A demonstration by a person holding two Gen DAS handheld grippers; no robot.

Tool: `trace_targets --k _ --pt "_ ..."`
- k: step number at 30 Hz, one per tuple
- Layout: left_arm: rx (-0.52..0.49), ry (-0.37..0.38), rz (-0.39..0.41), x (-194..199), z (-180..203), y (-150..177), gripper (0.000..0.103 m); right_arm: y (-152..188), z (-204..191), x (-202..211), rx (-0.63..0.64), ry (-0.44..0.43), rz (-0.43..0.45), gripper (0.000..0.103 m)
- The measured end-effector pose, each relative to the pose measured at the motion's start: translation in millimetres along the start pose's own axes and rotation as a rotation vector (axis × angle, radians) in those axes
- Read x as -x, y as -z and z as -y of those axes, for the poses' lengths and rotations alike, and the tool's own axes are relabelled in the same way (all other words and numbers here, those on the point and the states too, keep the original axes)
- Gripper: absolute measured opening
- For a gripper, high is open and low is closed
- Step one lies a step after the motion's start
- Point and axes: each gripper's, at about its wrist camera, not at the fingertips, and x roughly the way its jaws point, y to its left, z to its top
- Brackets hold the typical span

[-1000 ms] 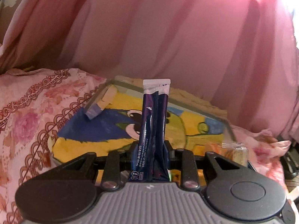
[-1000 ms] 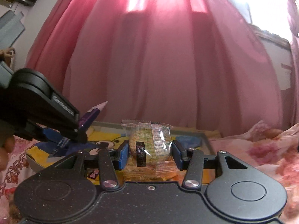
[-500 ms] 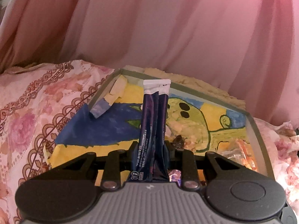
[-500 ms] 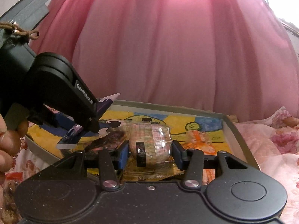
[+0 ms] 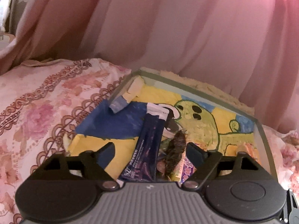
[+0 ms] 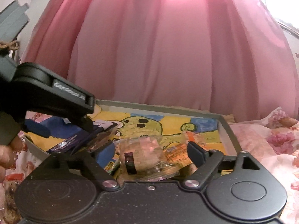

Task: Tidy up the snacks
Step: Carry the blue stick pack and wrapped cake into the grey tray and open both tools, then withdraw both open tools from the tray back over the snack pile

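- Pink curtains hang across the whole background, lit from behind in the right wrist view, and a floral pink bedspread covers the surface below them.
- On the bedspread sits a shallow grey tray, its floor painted with a yellow and blue cartoon.
- My left gripper hangs over the tray's near left part, jaws spread wide and holding nothing; my hand shows behind it at the left edge of the right wrist view.
- My right gripper stands wide too, above the tray's near edge, both fingers clear of the snack between them.
- Between my left fingers a dark purple stick sachet lies loose in the tray, white end pointing away, with a dark brown wrapped snack just beside it.
- A clear-wrapped round cake rests on orange packets in the tray's near right part.
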Motion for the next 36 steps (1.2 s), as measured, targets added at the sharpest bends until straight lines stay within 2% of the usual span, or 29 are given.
trace_targets --k 3,6,10,21,28,36 --pt "0.006 0.004 0.013 8.8 -3.3 2.5 0.097 -3.9 2.9 9.0 -0.021 0.005 0.018 0.094" --pt "0.01 0.009 0.051 23.9 -5.8 4.6 0.101 -12.9 7.1 21.2 -0.043 0.011 0.031 0.094" --pt "0.01 0.017 0.094 48.2 -7.2 5.3 0.102 -25.9 16.8 48.1 -0.086 0.024 0.075 0.102" --pt "-0.056 0.017 0.197 120.7 -9.4 27.9 0.102 -39.1 43.6 134.7 -0.167 0.095 0.134 0.102" --pt "-0.067 0.004 0.214 153.8 -17.6 55.7 0.102 -34.2 46.2 181.3 -0.199 0.117 0.13 0.102" --pt "-0.111 0.028 0.217 185.2 -25.7 84.1 0.102 -19.4 31.8 224.8 -0.19 0.119 0.1 0.102"
